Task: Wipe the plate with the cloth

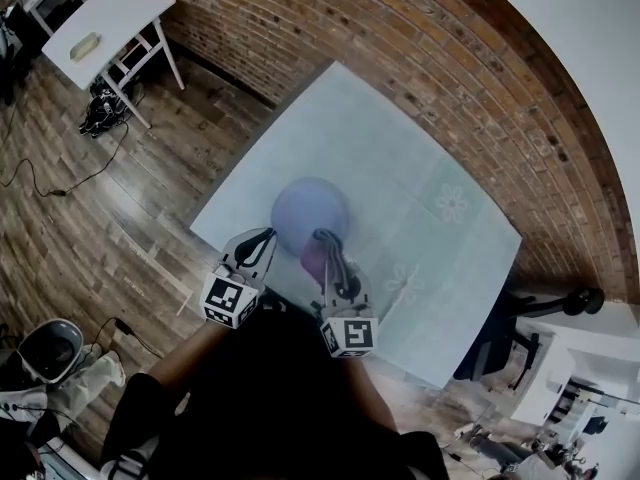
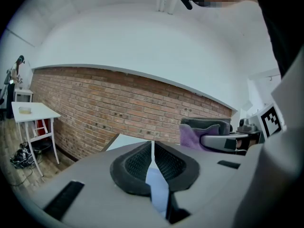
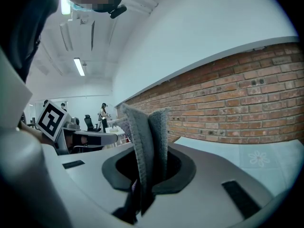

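A round lavender-blue plate [image 1: 310, 210] hangs over the near part of the table [image 1: 400, 158]. My left gripper [image 1: 266, 238] is shut on the plate's left rim; in the left gripper view the plate [image 2: 157, 184] shows edge-on as a thin pale strip between the closed jaws. My right gripper [image 1: 324, 240] is shut on a folded cloth [image 1: 314, 256], purple in the head view, at the plate's near edge. In the right gripper view the cloth [image 3: 142, 132] stands up grey between the jaws. The left gripper view also catches the cloth [image 2: 192, 135] in the right gripper [image 2: 223, 139].
A pale tablecloth with flower prints covers the table, which stands against a brick wall [image 1: 400, 48]. A white side table [image 1: 105, 18] and cables [image 1: 60, 183] are at the far left on the wood floor. An office chair [image 1: 500, 343] is at the right.
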Demonstrator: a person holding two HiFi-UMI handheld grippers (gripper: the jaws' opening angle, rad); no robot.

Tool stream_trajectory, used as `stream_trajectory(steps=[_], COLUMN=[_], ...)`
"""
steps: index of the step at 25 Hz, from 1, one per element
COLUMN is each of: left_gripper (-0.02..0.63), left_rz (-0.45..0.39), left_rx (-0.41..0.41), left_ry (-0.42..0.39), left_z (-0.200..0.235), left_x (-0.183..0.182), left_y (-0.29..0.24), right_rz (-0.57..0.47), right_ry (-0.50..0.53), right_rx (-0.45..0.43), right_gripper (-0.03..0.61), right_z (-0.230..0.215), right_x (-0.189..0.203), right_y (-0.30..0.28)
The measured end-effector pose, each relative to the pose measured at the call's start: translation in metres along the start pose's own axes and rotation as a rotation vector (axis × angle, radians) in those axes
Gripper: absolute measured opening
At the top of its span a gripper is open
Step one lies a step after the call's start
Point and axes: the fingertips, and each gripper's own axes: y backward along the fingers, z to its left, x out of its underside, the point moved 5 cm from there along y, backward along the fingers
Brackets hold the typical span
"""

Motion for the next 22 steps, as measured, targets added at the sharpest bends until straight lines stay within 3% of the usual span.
stream_trajectory(steps=[22], left_gripper=[0.044], left_rz=[0.020], left_rx=[0.068], left_ry=[-0.003], left_z=[0.002], left_x=[0.010], left_y=[0.004], right_rz=[-0.016], right_ry=[0.018], right_rx=[0.019], right_gripper=[0.060], right_z=[0.014], right_x=[0.000], right_y=[0.004])
